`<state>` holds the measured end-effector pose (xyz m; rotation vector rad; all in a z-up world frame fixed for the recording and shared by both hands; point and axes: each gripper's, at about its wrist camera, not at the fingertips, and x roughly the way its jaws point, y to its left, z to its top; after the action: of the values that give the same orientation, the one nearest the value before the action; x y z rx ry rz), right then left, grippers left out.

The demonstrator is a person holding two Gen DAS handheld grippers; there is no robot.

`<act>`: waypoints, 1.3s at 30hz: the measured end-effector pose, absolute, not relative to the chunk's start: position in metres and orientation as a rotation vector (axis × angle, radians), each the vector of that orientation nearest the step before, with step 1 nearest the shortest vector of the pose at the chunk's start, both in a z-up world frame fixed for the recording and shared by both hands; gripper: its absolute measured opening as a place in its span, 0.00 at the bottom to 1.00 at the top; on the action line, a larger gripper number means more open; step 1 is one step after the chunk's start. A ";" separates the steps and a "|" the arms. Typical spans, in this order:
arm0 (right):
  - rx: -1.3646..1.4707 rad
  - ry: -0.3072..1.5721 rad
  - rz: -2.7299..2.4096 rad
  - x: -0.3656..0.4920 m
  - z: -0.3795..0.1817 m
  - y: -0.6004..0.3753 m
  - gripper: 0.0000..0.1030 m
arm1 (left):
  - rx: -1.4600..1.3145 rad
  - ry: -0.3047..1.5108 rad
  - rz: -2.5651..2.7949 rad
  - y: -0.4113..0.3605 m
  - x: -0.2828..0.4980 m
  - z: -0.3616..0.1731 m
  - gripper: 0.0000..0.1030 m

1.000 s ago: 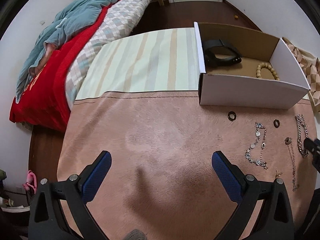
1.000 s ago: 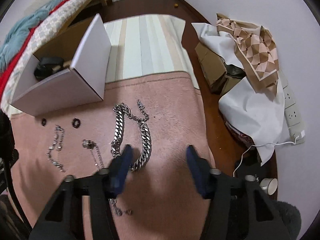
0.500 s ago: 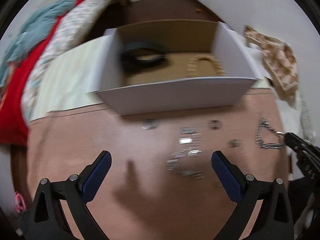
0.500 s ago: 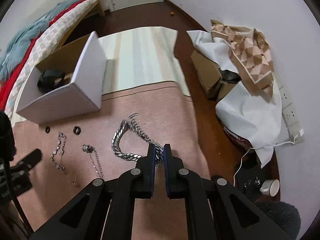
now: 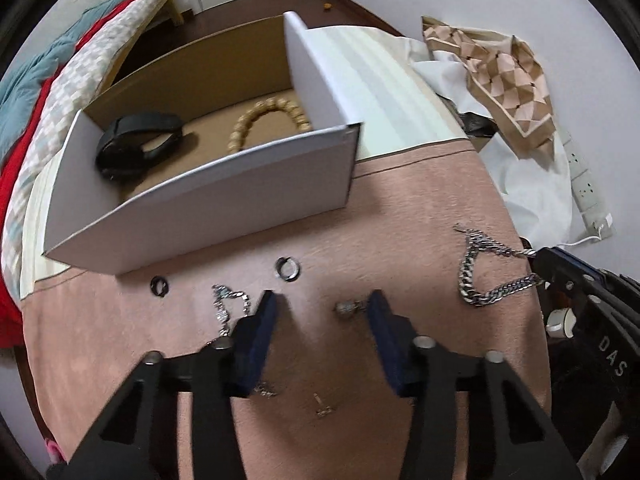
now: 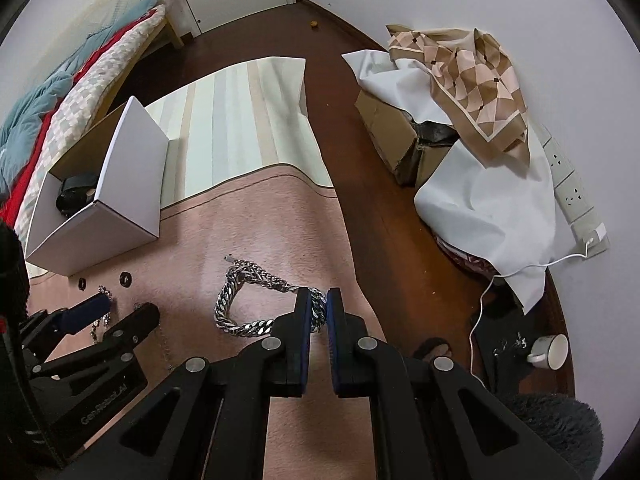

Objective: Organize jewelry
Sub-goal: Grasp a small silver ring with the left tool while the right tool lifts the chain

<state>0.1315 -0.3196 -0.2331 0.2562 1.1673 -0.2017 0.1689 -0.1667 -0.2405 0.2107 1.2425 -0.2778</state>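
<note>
Where fingers cover it, thin chain (image 5: 222,305) partly hidden | left gripper (image 5: 320,300) closing, nothing pinched | right gripper (image 6: 319,309) clamps thick chain (image 6: 236,300) | box (image 5: 200,196) at rug (image 5: 400,240) edge

Pink rug (image 5: 400,216), white box (image 5: 224,196) with brown inside, silver chain (image 6: 240,300), black watch (image 5: 136,144), beige beads (image 5: 268,116), tan checked scarf (image 6: 468,68)

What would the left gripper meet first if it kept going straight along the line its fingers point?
Probably bare pink mat: the left gripper, its jaws closing, has nothing between them. A thin chain and a small pendant flank the gap.
</note>
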 end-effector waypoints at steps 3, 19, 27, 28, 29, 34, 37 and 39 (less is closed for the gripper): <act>0.264 1.168 -0.204 0.131 -0.235 -0.320 0.08 | 0.227 1.235 -0.298 -0.170 0.168 -0.240 0.12; 0.317 1.097 -0.110 0.130 -0.185 -0.306 0.08 | 0.069 1.180 -0.346 -0.127 0.162 -0.188 0.09; 0.337 1.037 -0.009 0.139 -0.142 -0.288 0.08 | -0.001 1.091 -0.352 -0.099 0.166 -0.127 0.09; 0.342 1.031 0.004 0.142 -0.136 -0.286 0.08 | -0.009 1.076 -0.353 -0.096 0.168 -0.118 0.09; 0.350 1.019 0.025 0.145 -0.128 -0.283 0.08 | -0.017 1.057 -0.355 -0.091 0.169 -0.107 0.09; 0.350 0.960 0.115 0.166 -0.088 -0.263 0.08 | -0.035 0.970 -0.339 -0.070 0.186 -0.062 0.09; 0.320 0.931 0.154 0.183 -0.069 -0.246 0.08 | -0.033 0.944 -0.318 -0.059 0.203 -0.051 0.09; 0.302 0.926 0.172 0.197 -0.064 -0.236 0.08 | -0.029 0.941 -0.295 -0.053 0.214 -0.051 0.09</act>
<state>0.1971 -0.2360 -0.0639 0.3019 0.9263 0.1724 0.2145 -0.0526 -0.0513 -0.0288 0.9410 -0.2954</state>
